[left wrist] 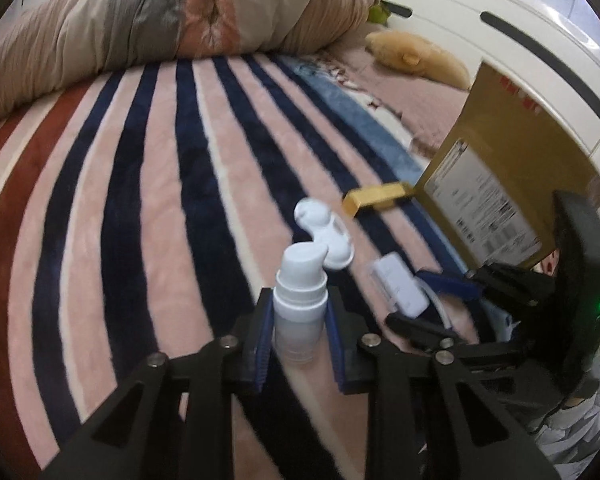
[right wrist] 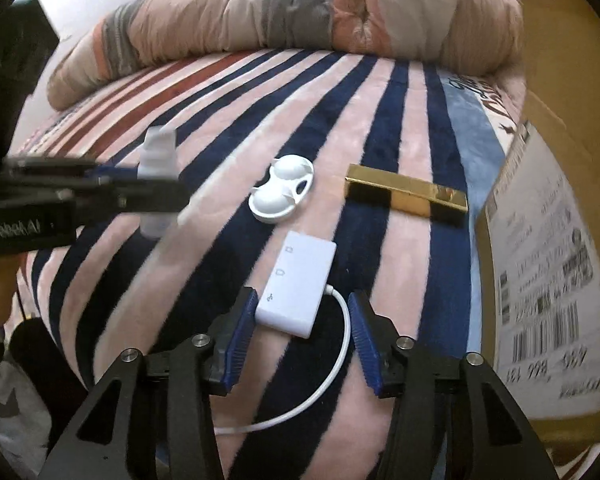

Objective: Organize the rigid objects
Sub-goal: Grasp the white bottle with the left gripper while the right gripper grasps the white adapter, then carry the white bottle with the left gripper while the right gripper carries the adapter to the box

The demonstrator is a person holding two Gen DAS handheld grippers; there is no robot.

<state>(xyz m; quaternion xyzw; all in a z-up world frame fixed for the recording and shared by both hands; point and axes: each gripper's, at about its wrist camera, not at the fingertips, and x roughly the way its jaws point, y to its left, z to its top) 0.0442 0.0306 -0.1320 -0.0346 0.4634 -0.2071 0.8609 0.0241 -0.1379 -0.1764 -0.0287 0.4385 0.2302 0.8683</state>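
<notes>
My left gripper [left wrist: 298,312] is shut on a white pump bottle [left wrist: 300,300] and holds it upright above the striped blanket; the bottle also shows in the right wrist view [right wrist: 156,184], blurred. My right gripper [right wrist: 302,316] is open, its blue pads on either side of a white USB adapter [right wrist: 298,284] with a white cable [right wrist: 332,376]; the pads are not touching it. The adapter also shows in the left wrist view [left wrist: 400,284]. A white double-cup holder [right wrist: 282,192] and a gold bar-shaped box [right wrist: 406,194] lie on the blanket beyond.
A cardboard box [right wrist: 540,280] with a shipping label stands at the right edge of the bed, and shows in the left wrist view [left wrist: 484,184]. A rolled duvet [right wrist: 300,12] lies across the far side. A plush toy [left wrist: 416,54] lies by the white headboard [left wrist: 540,40].
</notes>
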